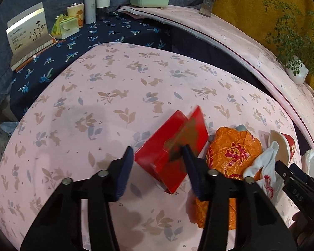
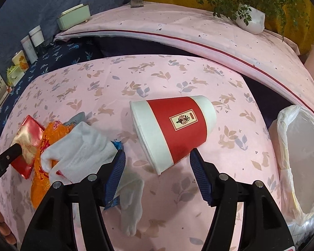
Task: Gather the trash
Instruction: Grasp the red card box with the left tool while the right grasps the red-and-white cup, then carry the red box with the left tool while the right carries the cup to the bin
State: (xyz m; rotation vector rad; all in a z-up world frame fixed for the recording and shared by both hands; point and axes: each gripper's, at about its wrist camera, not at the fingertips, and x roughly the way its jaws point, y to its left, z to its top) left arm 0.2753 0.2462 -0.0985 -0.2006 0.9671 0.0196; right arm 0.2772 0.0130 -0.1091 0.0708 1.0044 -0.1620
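A: Where was the cup [image 2: 173, 129] relative to the right hand-held gripper [image 2: 157, 167]?

B: Directly ahead of it, lying on its side on the pink worktop [image 2: 178, 73]. Its long axis ran diagonally, mouth toward the upper left, base toward the right. The narrow end sat between the 2 fingertips, a little beyond them. The right hand was clearly the nearer one for it.

A: Was it gripped?

B: No. The right jaws were spread, and I saw a gap on both sides of the cup, so nothing was pinched. The left finger [image 2: 117, 167] overlapped a white glove [image 2: 83, 146] in the picture; contact I couldn't confirm.

A: And the left hand-held gripper [image 1: 158, 156]?

B: It stood partly open around the corner of a red box [image 1: 171, 146]. The right finger [image 1: 190, 163] lay at the box's edge, the other finger stood clear, so it looked like a grasp forming, not a firm pinch. The box was blurred.

A: Anything else nearby?

B: An orange bag [image 1: 234, 152] just right of the box, and a lined bin [image 2: 299, 156] at the worktop's right edge, probably where the trash goes.
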